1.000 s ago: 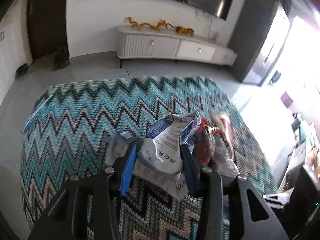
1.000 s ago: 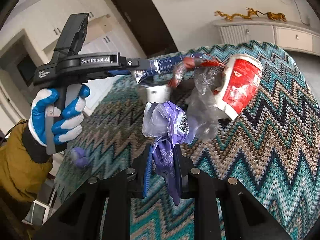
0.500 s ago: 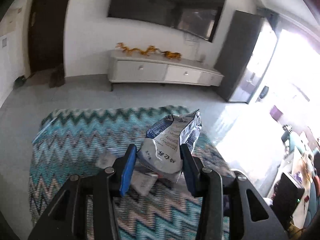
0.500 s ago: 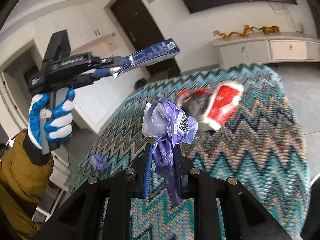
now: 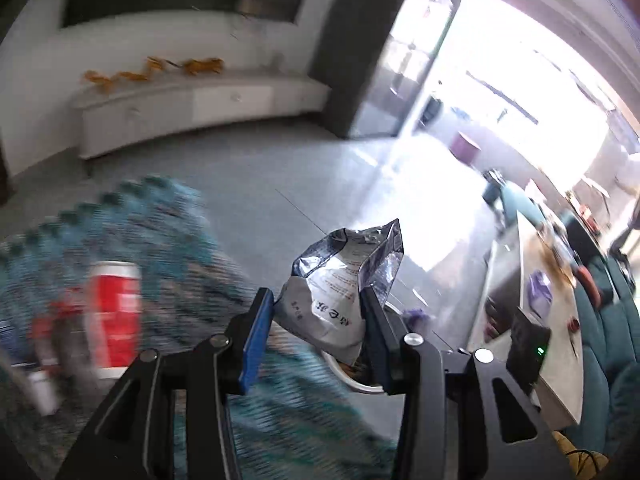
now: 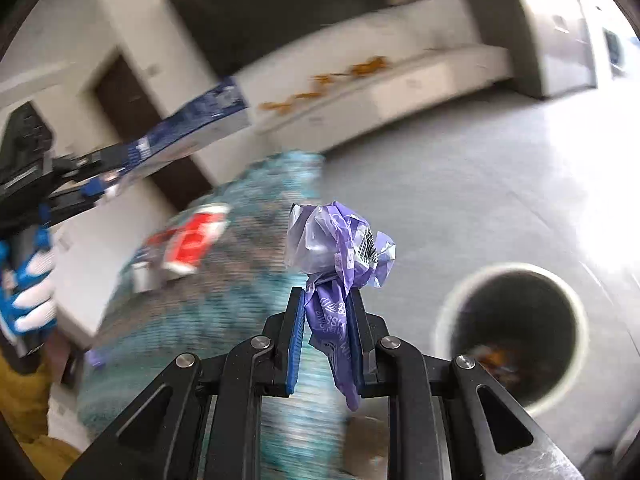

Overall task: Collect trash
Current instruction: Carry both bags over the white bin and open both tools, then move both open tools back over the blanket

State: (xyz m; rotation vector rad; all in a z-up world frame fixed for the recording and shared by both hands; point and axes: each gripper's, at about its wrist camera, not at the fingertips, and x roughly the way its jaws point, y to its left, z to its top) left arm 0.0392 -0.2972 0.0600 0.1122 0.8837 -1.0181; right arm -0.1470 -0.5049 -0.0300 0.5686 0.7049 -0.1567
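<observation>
In the left wrist view, motion blur is smearing the red cup (image 5: 116, 312) and the clutter beside it on the zigzag rug (image 5: 168, 248) at the lower left. At centre, the left hand-held gripper (image 5: 318, 320) is pinching a silver snack bag (image 5: 340, 284), which is hiding most of a white bin rim (image 5: 360, 386) below it.

In the right wrist view, the gloved hand (image 6: 28, 300) is being cropped by the left edge. At centre, the right hand-held gripper (image 6: 328, 336) is clamping a purple wrapper (image 6: 340, 248). At lower right, the round trash bin (image 6: 512, 332) is standing on the floor, its contents indistinct.
</observation>
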